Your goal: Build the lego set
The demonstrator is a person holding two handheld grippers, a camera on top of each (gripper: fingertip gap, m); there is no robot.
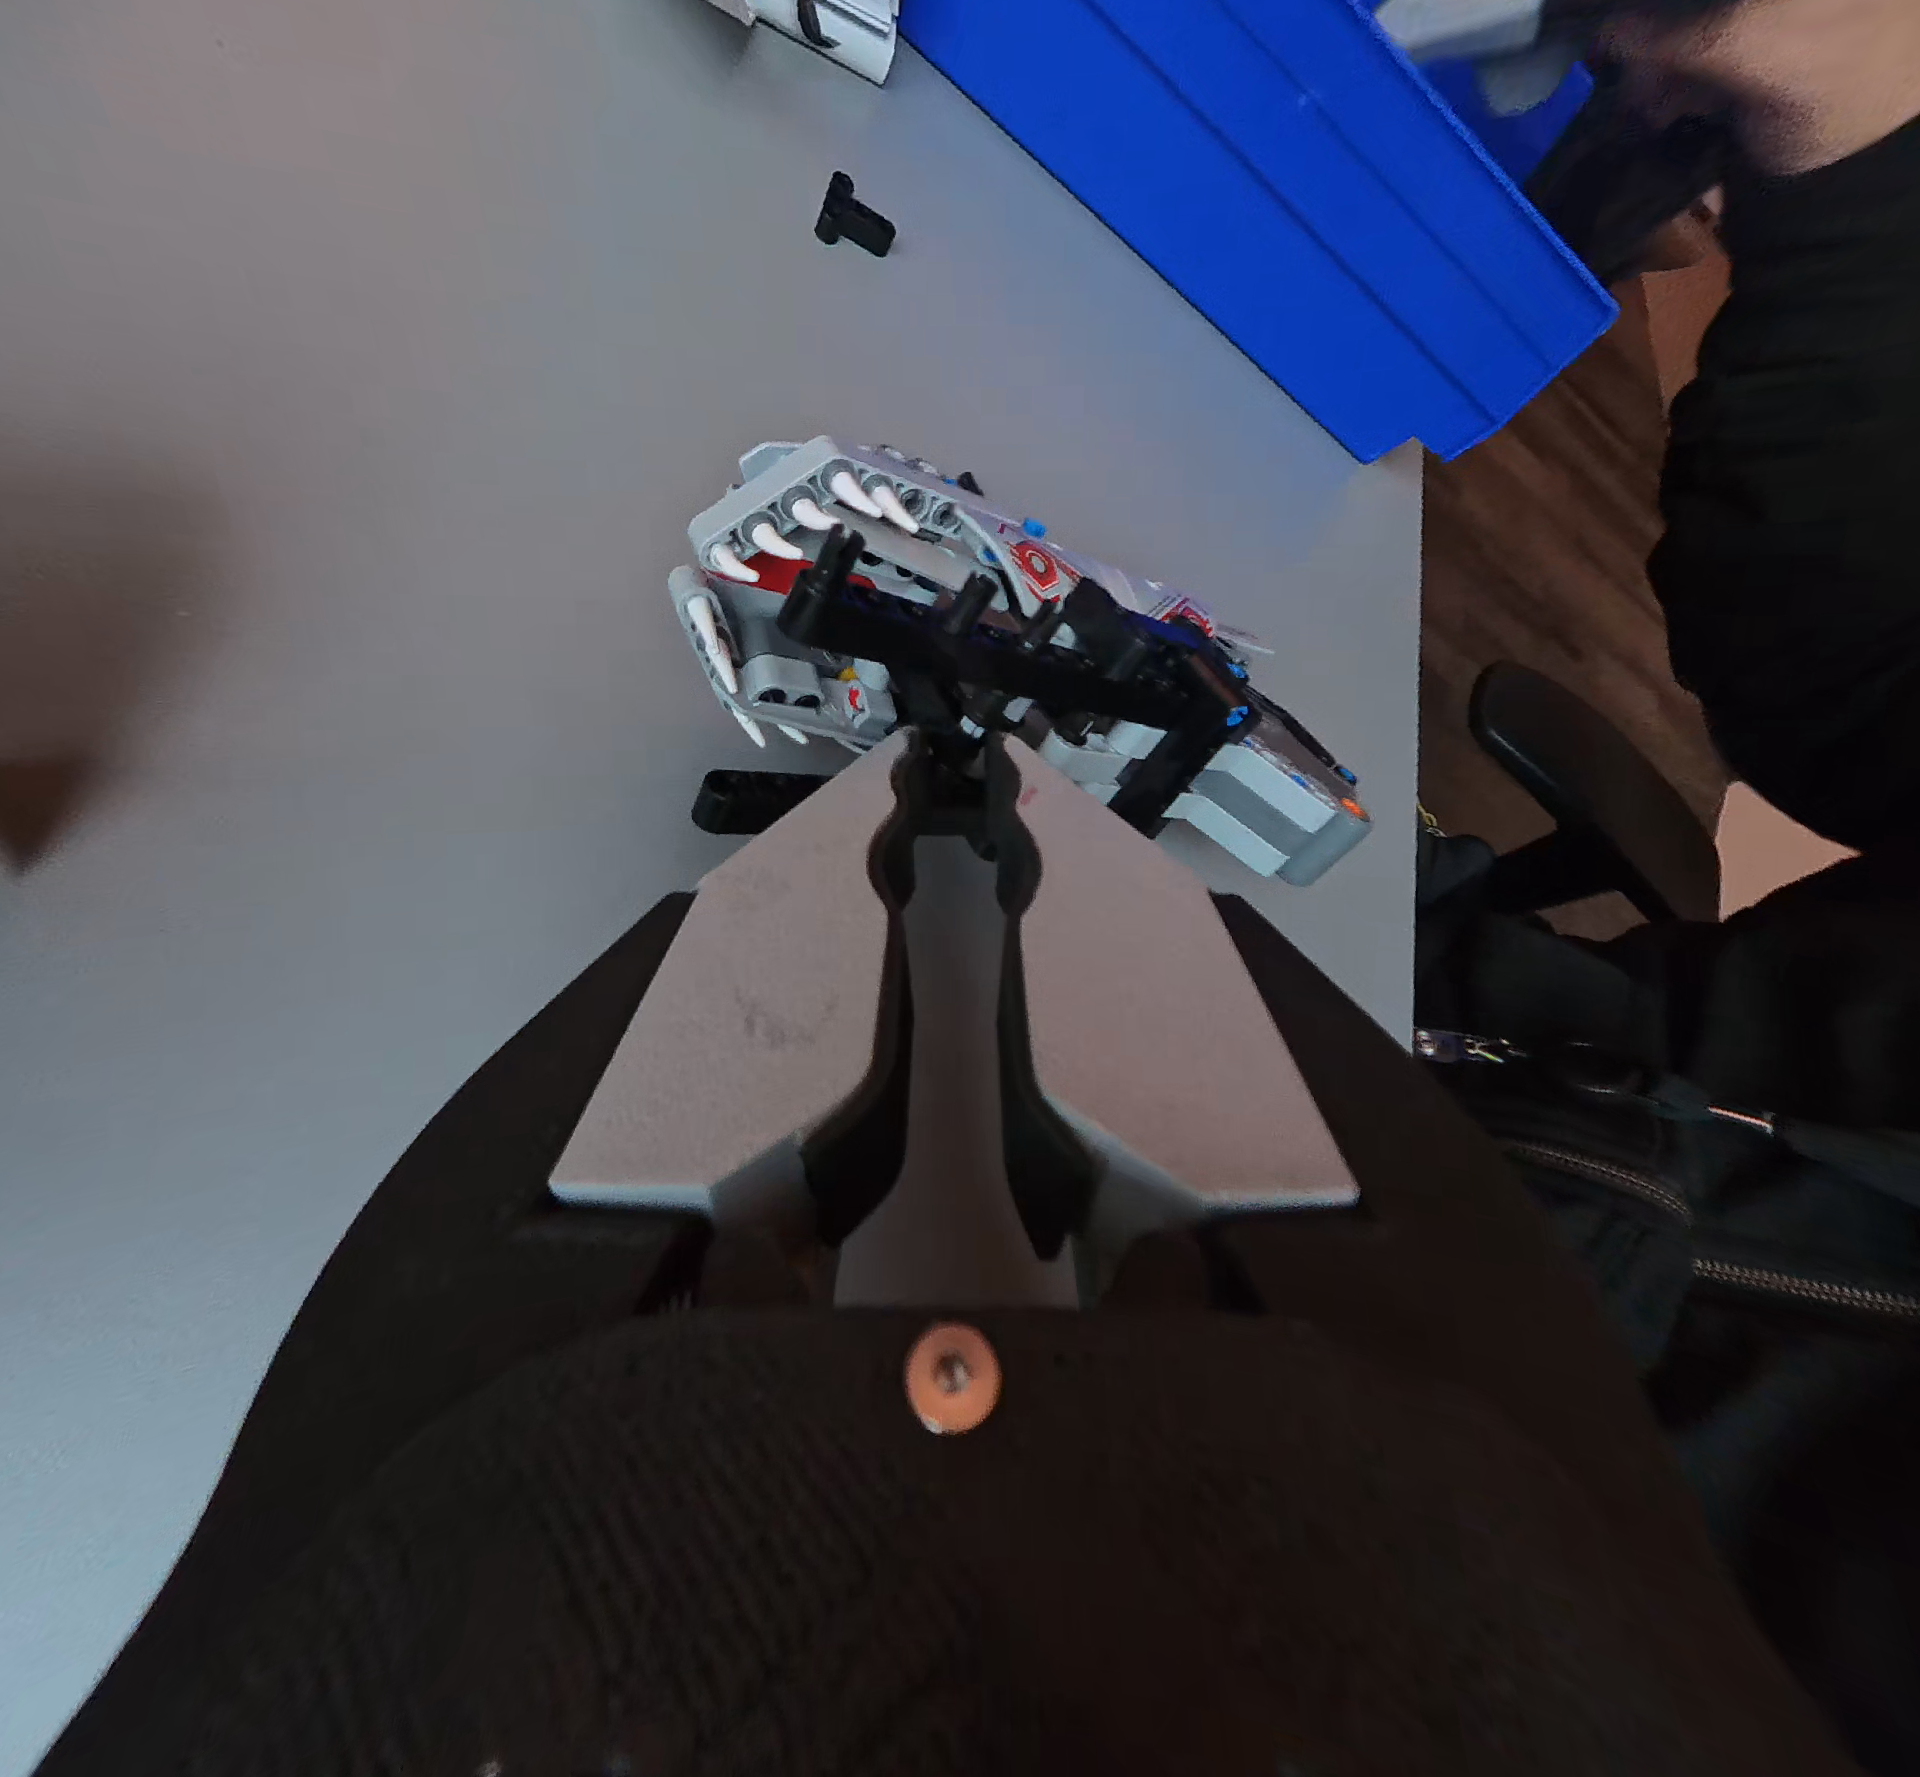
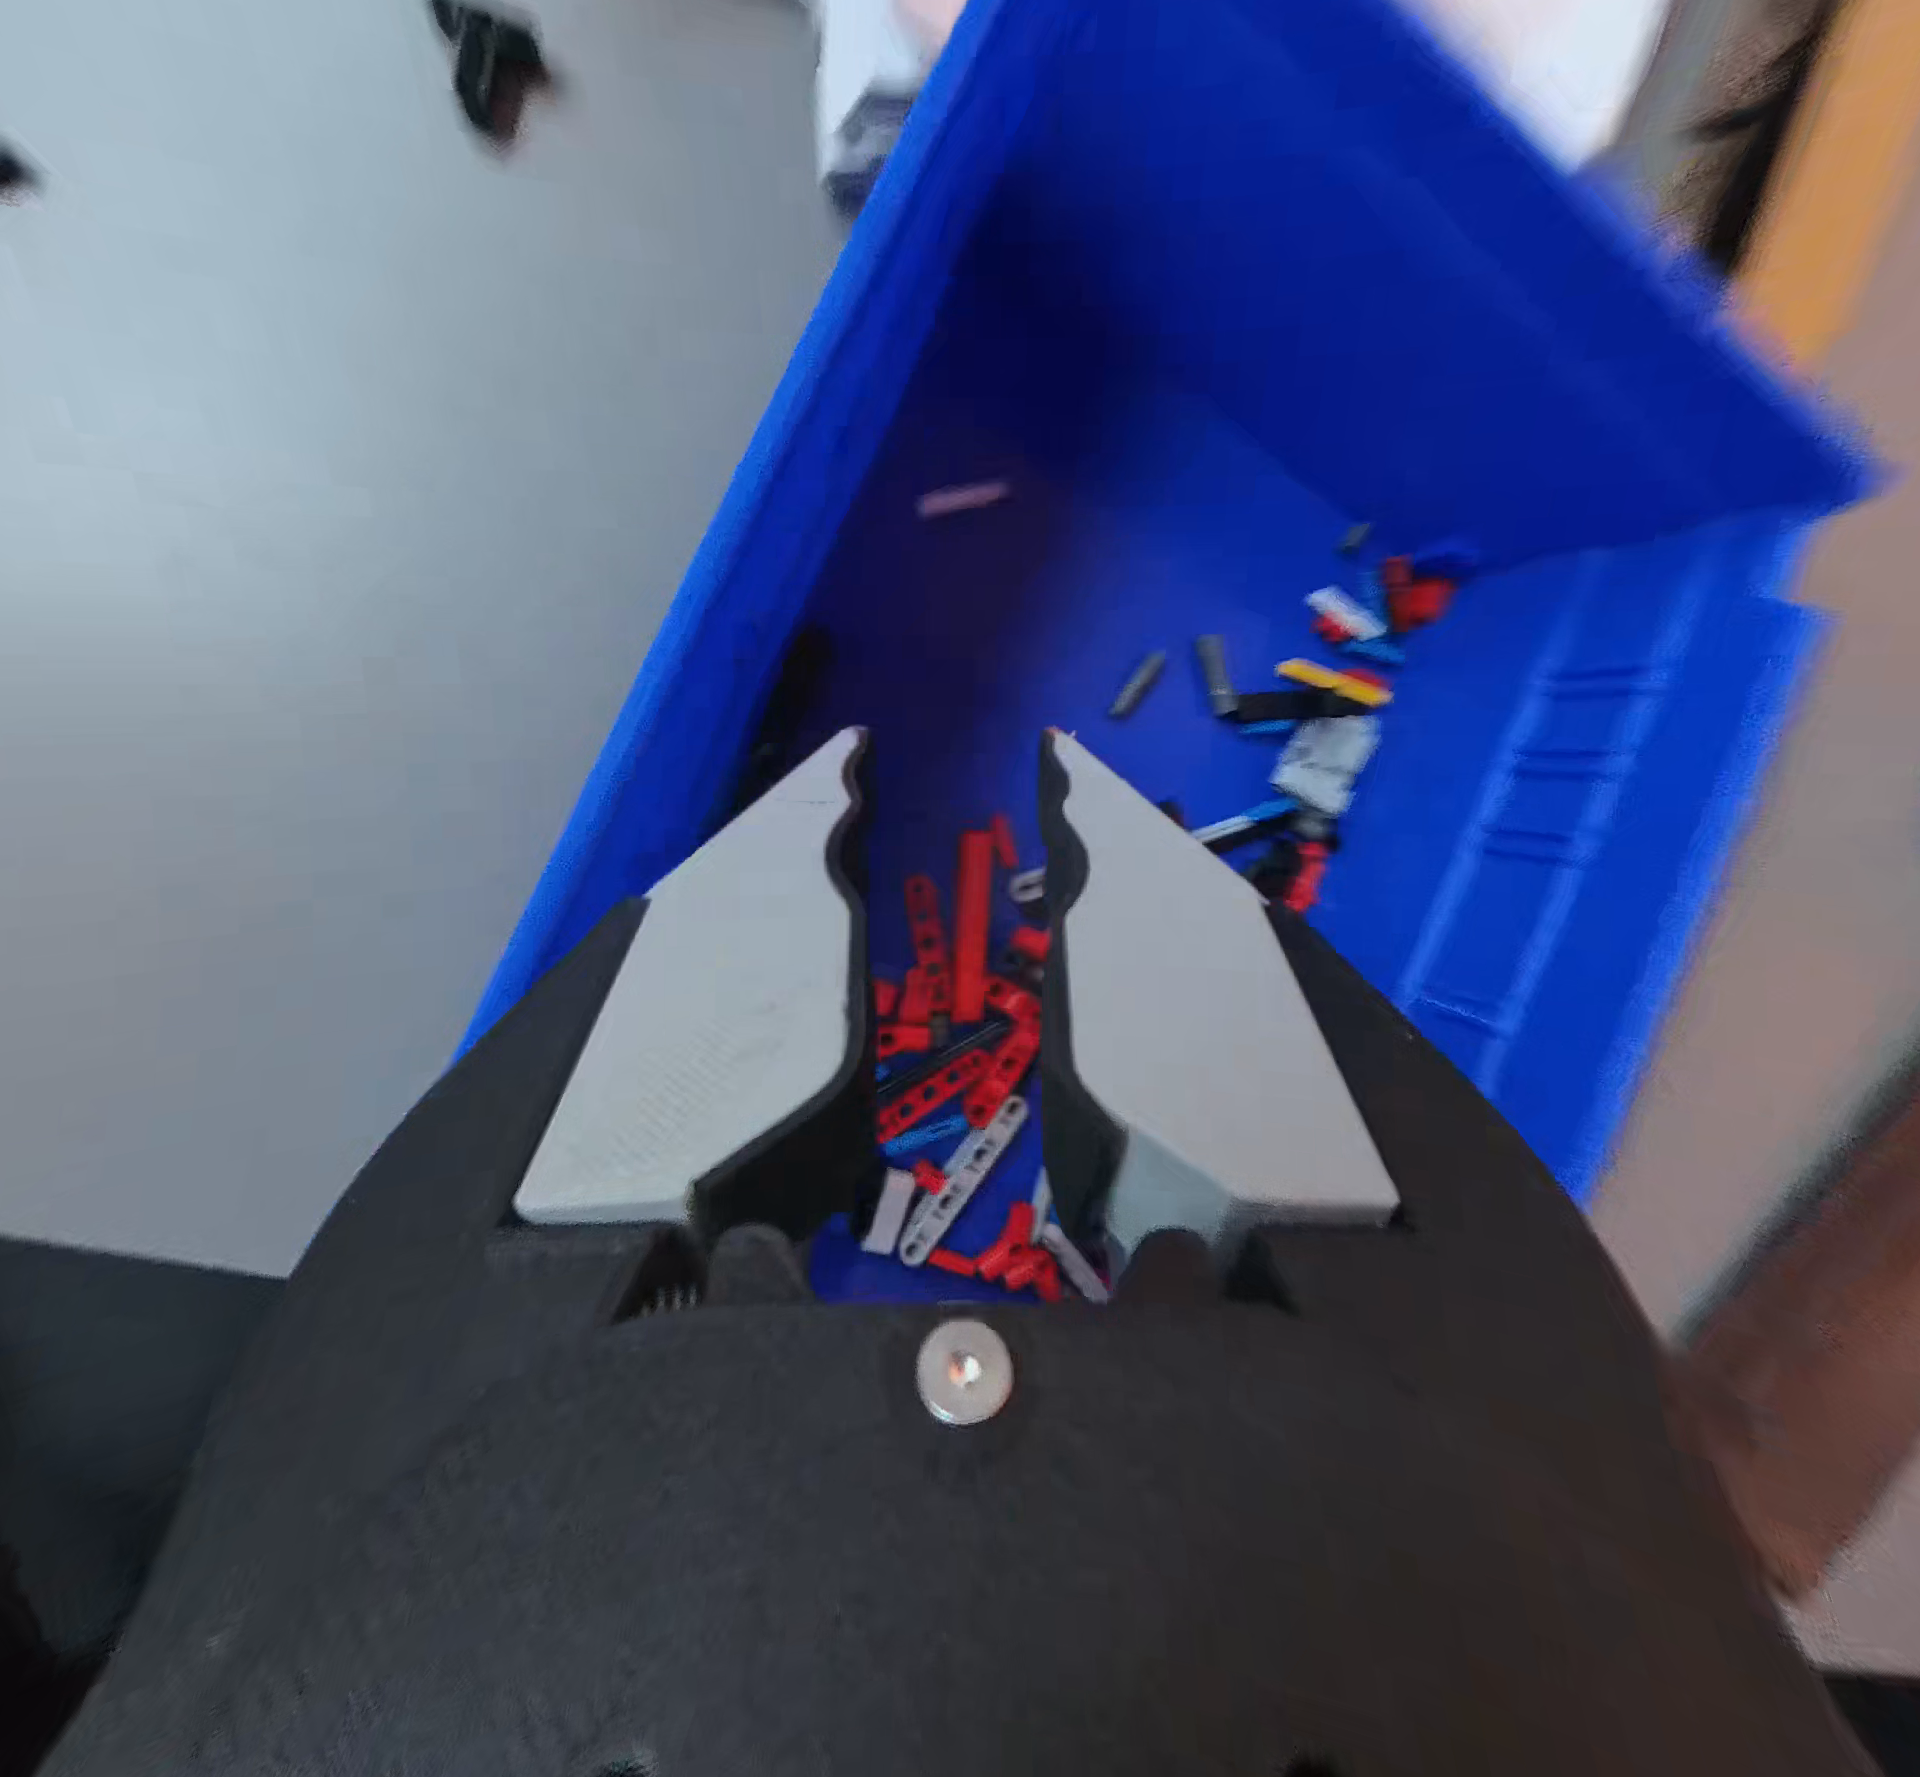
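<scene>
**Lego model held at the table edge; second gripper over the parts bin**

The left gripper (image 1: 951, 756) is closed narrowly on a black frame (image 1: 997, 657) fixed to the grey-and-white lego model (image 1: 997, 626). The model sits over the grey table (image 1: 416, 377), near its edge. In the left wrist view its long axis runs diagonally, the toothed end pointing upper left, the blocky grey end lower right. A black beam (image 1: 740, 797) lies beside the fingertips; a small black connector (image 1: 852, 215) lies well apart, near the blue bin (image 1: 1247, 169). The right gripper (image 2: 956, 740) hangs over the bin's interior, jaws apart and empty, above loose red, grey and blue pieces (image 2: 956, 1021).
</scene>
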